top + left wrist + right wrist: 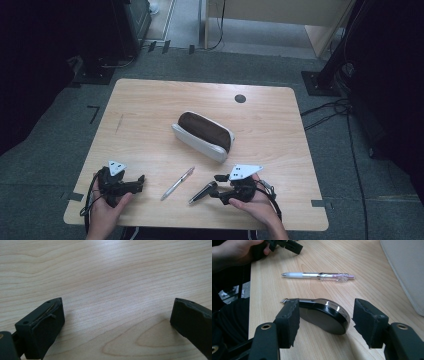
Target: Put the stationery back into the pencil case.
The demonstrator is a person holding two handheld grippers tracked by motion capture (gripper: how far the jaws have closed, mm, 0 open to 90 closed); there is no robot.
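Two items lie loose near the lower edge of the table [150, 100] in the high view: a black correction-tape dispenser [202, 192] at lower centre and a clear pen [177, 183] just to its left. Neither is inside the pencil case [202, 136], which sits at the centre of the frame with its dark interior exposed.

Dispenser: in the right gripper view the black dispenser [324, 315] lies flat on the wood at the centre of the frame, between the jaws of the right gripper [325, 323]. One jaw is at or very near the narrow tip end; the other stands visibly apart from the rounded end. The jaws are spread and are not clamped on the body. Judgement: the grasp is positioned but not made.

Pen: in the right gripper view the pen [318, 276] lies across the upper centre, untouched, well apart from both grippers.

Left gripper: in the high view the left gripper [141, 181] rests at the lower left of the table. In the left gripper view its jaws stand wide apart over bare wood, holding nothing.

Progress, as judged: nothing is stowed. Remaining: close on the dispenser, lift it, place it in the case, then likely handle the pen likewise.
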